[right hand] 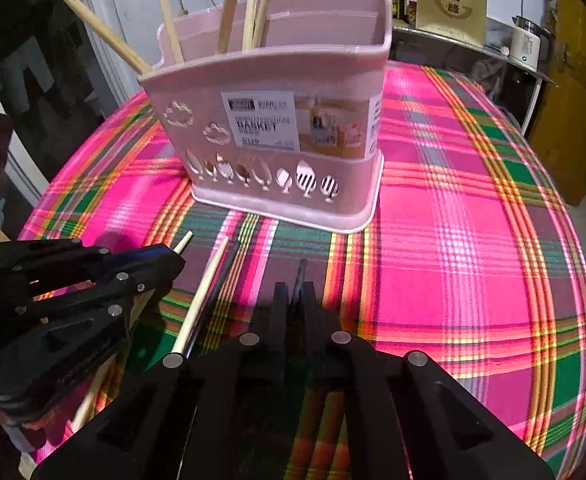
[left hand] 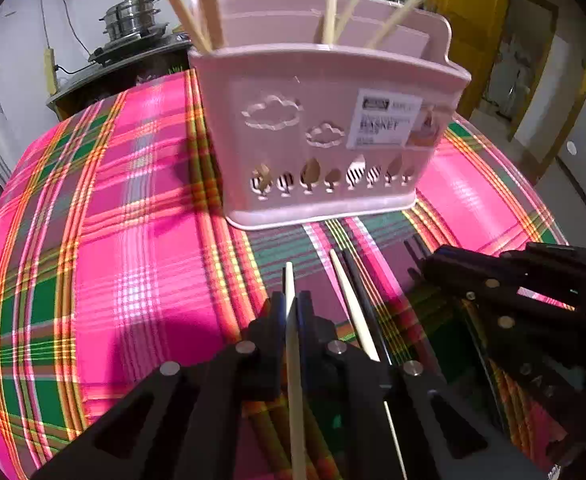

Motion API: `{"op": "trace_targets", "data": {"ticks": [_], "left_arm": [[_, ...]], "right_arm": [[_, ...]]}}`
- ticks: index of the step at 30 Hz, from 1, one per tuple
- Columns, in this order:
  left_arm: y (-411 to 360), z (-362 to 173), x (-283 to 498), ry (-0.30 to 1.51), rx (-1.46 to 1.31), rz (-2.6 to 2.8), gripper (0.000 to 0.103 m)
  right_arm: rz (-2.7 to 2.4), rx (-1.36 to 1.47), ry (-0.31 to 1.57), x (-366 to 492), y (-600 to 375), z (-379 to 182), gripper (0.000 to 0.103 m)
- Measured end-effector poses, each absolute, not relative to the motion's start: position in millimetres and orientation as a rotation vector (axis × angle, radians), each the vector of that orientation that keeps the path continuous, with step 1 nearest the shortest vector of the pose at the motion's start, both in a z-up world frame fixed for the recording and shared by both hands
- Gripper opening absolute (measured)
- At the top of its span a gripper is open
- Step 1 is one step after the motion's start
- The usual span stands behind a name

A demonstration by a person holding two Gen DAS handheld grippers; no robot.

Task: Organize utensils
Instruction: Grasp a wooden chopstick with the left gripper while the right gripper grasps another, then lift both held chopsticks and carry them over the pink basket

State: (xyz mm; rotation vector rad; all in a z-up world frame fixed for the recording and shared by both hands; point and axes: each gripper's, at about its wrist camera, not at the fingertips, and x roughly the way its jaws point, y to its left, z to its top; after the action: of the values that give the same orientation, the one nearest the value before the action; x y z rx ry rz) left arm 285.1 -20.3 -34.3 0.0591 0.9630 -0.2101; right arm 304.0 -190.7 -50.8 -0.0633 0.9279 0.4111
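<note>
The left gripper (left hand: 292, 312) has its fingers clenched on a pale chopstick (left hand: 293, 360). The right gripper (right hand: 295, 304) fingers pinch a dark chopstick (right hand: 301, 276). Between them, one pale (right hand: 203, 292) and one dark chopstick (right hand: 221, 276) lie side by side on the table (right hand: 453, 240), covered in pink plaid. Just ahead stands a pink utensil basket (left hand: 325, 128) holding upright chopsticks (left hand: 209, 4). Stacked steel pots (left hand: 133, 16) sit behind.

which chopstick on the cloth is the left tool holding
The light chopstick pinched in the left tool. The loose light chopstick and loose black chopstick lie together on the cloth; the right tool grips a dark chopstick.
</note>
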Motion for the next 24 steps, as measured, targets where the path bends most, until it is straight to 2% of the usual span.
{"op": "trace_targets", "data": {"ticks": [17, 24], "left_arm": [[-1.7, 85.4, 236.1, 0.708, 0.003, -0.261, 0.006], [-3.9, 105.4, 223.8, 0.654, 0.02, -0.273, 0.006]], "right_arm": [[0.459, -0.012, 0.676, 261.5, -212.8, 53.6, 0.005], [0.467, -0.015, 0.577, 239.0, -216.2, 86.7, 0.004]]}}
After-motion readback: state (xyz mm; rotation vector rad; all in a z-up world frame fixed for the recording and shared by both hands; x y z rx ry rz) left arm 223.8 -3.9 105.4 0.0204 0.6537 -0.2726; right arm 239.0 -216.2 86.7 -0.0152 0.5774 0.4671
